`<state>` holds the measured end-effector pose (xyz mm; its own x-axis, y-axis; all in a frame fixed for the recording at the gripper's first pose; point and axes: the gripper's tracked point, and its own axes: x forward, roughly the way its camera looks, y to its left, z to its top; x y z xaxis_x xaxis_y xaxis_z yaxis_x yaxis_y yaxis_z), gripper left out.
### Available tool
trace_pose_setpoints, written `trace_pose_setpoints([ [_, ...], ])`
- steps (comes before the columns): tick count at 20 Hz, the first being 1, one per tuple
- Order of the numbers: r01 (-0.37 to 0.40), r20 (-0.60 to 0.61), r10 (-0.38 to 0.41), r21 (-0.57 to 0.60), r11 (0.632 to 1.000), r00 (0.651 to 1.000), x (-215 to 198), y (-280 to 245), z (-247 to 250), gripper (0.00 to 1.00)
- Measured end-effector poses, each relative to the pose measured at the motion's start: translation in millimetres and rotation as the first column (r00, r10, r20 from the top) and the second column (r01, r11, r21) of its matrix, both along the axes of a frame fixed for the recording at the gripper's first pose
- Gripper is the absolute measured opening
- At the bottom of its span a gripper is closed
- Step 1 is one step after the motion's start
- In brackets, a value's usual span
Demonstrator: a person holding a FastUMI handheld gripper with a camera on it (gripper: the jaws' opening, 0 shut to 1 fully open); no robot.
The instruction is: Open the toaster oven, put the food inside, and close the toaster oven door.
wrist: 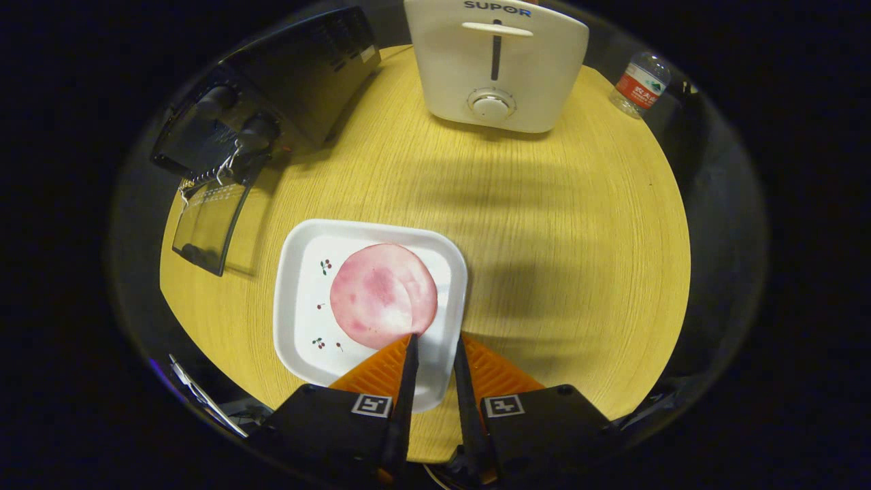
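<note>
Ham (383,295), a thin pink round slice, is seen lying flat on the white square plate (299,299), set on the yellow round table (558,272). The gripper (433,344) is held low at the plate's near rim, its fingers parted by a narrow gap with nothing gripped; one fingertip sits right at the slice's near edge, though contact cannot be confirmed from this angle. The toaster oven (272,102) is found off to the left beyond the plate, its glass door (207,224) already dropped open onto the table. The slice is judged light, limp and probably slick, so it would be expected to droop and slip once lifted. A pinch at the near edge is favoured, with the lower finger slid under it. A white toaster (500,61) and a water bottle (639,85) are left standing at the far side.
</note>
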<state>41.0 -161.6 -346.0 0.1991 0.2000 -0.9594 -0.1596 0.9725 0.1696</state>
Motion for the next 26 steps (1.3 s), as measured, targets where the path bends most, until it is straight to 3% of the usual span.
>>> trace_pose_setpoints([
  [8,0.059,-0.034,-0.057,0.08,0.995,0.998,4.8,-2.3,-2.7,0.05],
  [11,0.041,-0.022,-0.038,0.138,0.99,0.999,3.0,-1.6,-3.2,0.02],
  [13,0.105,-0.034,-0.101,0.18,0.978,0.994,3.4,-1.8,-2.4,0.02],
  [23,0.246,-0.102,-0.225,0.302,0.921,0.969,-14.5,-1.2,6.1,0.02],
  [26,0.252,-0.08,-0.239,0.345,0.904,0.968,-18.4,-1.2,16.7,0.01],
])
